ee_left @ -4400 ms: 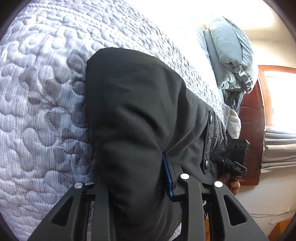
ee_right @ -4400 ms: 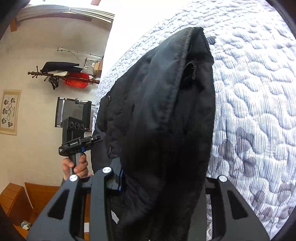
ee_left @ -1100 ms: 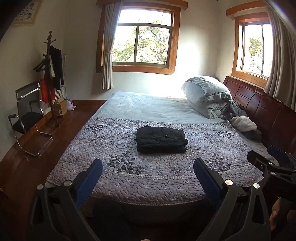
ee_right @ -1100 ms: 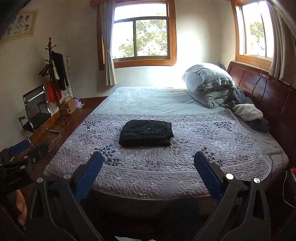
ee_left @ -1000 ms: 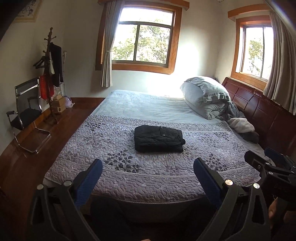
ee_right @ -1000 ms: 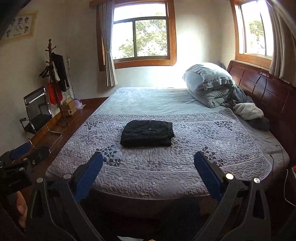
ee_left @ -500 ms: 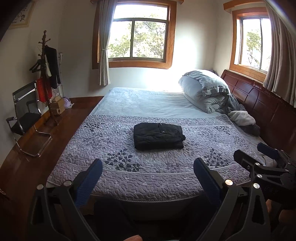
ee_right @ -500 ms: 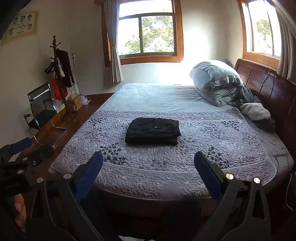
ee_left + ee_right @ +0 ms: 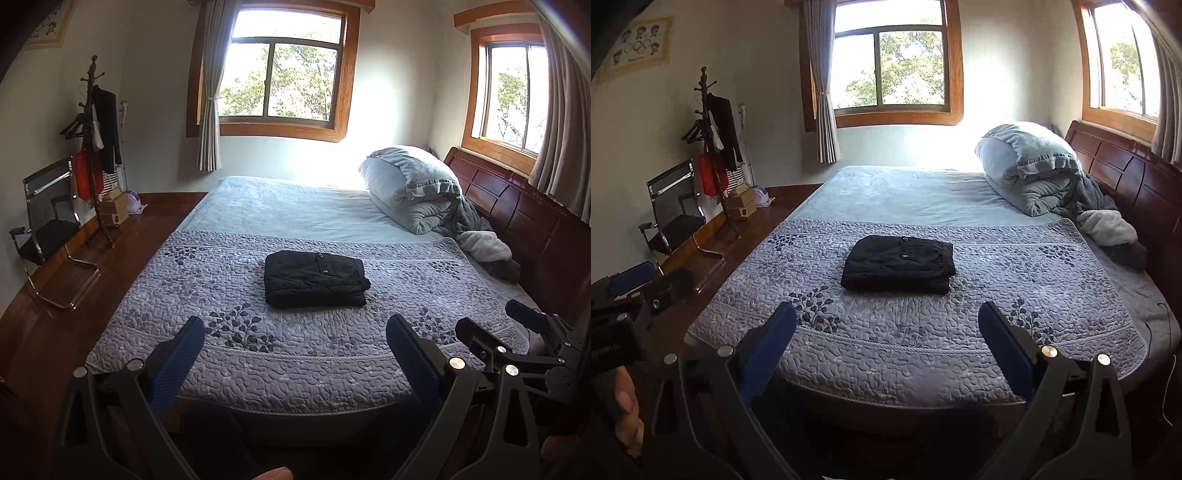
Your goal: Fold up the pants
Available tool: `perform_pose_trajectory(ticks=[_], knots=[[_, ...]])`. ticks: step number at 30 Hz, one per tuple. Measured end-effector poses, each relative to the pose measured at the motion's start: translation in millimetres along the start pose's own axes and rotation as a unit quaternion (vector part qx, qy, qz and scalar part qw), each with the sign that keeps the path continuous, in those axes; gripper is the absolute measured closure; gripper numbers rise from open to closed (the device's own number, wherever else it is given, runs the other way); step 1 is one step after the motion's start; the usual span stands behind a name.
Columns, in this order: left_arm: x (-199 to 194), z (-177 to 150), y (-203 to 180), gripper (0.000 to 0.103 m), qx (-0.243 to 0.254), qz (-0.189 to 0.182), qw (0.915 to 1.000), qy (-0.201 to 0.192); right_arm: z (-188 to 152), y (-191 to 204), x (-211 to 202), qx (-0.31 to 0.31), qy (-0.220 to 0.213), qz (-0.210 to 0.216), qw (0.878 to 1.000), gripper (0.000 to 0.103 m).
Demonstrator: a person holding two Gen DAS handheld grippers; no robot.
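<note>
The left gripper point(image 9: 295, 345) has black plastic arms with triangular cutouts, silver round screw heads at the joints, and ribbed blue pads point(image 9: 177, 356) on the fingers. The right gripper point(image 9: 888, 334) is built the same: black frame, silver screws, blue pads point(image 9: 1004, 343). Beside the left gripper's frame, a hand point(image 9: 626, 410) grips its black handle.

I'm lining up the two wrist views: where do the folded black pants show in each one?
Left wrist: the folded pants lie just above picture centre, on the purple quilt.
Right wrist: the folded pants lie near centre, on the same quilt.
Shared landmark: the rolled blue duvet by the headboard, up and right of the pants.
</note>
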State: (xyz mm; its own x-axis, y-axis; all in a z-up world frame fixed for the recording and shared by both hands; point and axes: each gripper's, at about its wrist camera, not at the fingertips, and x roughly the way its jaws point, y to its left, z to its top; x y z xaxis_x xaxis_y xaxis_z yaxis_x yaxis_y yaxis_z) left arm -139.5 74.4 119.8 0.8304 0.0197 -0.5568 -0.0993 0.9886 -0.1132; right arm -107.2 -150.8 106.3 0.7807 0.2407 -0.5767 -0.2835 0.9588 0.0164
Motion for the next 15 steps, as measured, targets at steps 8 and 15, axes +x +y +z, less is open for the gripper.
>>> perform_pose_trajectory(ticks=[8, 15], knots=[[12.7, 1.9, 0.9, 0.004, 0.001, 0.008, 0.9999, 0.009, 3.0, -0.4, 8.9, -0.004, -0.003, -0.001, 1.000, 0.004], [23.1, 1.4, -1.2, 0.004, 0.001, 0.010, 0.9998, 0.018, 3.5, -1.0, 16.2, -0.009, 0.003, -0.002, 1.000, 0.004]])
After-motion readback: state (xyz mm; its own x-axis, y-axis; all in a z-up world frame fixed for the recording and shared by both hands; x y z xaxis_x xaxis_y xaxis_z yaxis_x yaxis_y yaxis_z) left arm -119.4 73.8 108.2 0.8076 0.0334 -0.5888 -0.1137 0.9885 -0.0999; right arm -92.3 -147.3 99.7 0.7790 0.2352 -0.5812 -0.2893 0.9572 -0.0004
